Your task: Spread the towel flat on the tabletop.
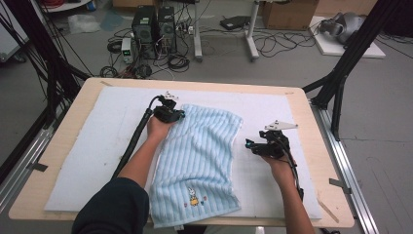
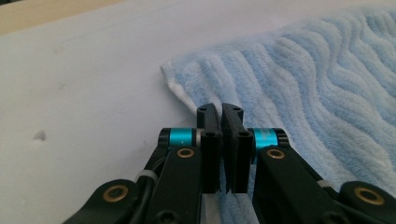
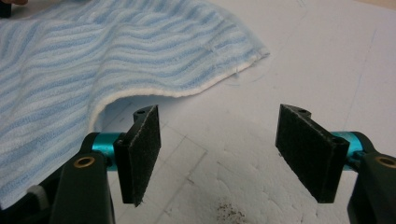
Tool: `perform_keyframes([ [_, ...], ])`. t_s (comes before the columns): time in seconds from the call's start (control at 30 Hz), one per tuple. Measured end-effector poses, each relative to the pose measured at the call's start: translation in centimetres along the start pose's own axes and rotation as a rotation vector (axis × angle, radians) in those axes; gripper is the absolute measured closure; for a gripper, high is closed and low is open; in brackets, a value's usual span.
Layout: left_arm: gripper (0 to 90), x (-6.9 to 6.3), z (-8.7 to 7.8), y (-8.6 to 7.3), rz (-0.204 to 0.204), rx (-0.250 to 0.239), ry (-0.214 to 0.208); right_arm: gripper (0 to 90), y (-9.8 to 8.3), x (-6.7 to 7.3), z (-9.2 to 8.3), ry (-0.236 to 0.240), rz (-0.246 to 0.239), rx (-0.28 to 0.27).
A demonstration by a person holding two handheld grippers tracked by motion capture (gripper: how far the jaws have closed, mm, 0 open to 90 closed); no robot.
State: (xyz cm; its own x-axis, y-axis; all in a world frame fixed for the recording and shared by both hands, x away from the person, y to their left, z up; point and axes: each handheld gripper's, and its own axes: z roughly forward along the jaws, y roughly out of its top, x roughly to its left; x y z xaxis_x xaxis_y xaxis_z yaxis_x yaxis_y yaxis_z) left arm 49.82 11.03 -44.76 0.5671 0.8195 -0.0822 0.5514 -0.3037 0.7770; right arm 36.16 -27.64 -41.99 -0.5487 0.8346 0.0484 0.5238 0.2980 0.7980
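Both fingers of the left gripper (image 2: pixel 220 140) pinch the towel (image 2: pixel 299 93) edge; right gripper (image 3: pixel 219 154) fingers gape.

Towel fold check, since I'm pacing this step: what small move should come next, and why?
Probably bring the right gripper in to the towel and close on its near edge. Its jaws stand open over the white mat, beside the hem, gripping nothing, while the left gripper is already shut on the towel's far-left corner.

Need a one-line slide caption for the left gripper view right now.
Left gripper shut on the edge of the blue striped towel lying on the white foam mat.
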Motion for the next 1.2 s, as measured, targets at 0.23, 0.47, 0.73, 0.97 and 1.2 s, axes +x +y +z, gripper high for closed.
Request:
perform_keyframes([
  [0.23,86.1,3.3,-2.3,-1.3,-0.157,-0.015,0.155,30.4,-0.1,-0.1,0.2,-0.003,-0.001,0.0],
  [0.47,55.1,4.6,-3.6,-2.5,-0.212,-0.058,0.177,32.8,0.1,0.2,0.8,-0.016,0.016,-0.013],
  [0.73,44.8,4.8,-5.8,-3.6,-0.225,-0.113,0.128,57.0,1.6,-0.1,4.2,-0.015,0.057,-0.009],
  [0.97,42.9,4.5,-7.1,-4.1,-0.21,-0.108,0.065,58.5,4.7,1.2,8.8,0.01,0.065,0.018],
  [1.2,42.8,3.9,-7.7,-3.6,-0.183,-0.127,0.045,59.5,6.3,3.7,12.5,0.026,0.025,0.085],
])
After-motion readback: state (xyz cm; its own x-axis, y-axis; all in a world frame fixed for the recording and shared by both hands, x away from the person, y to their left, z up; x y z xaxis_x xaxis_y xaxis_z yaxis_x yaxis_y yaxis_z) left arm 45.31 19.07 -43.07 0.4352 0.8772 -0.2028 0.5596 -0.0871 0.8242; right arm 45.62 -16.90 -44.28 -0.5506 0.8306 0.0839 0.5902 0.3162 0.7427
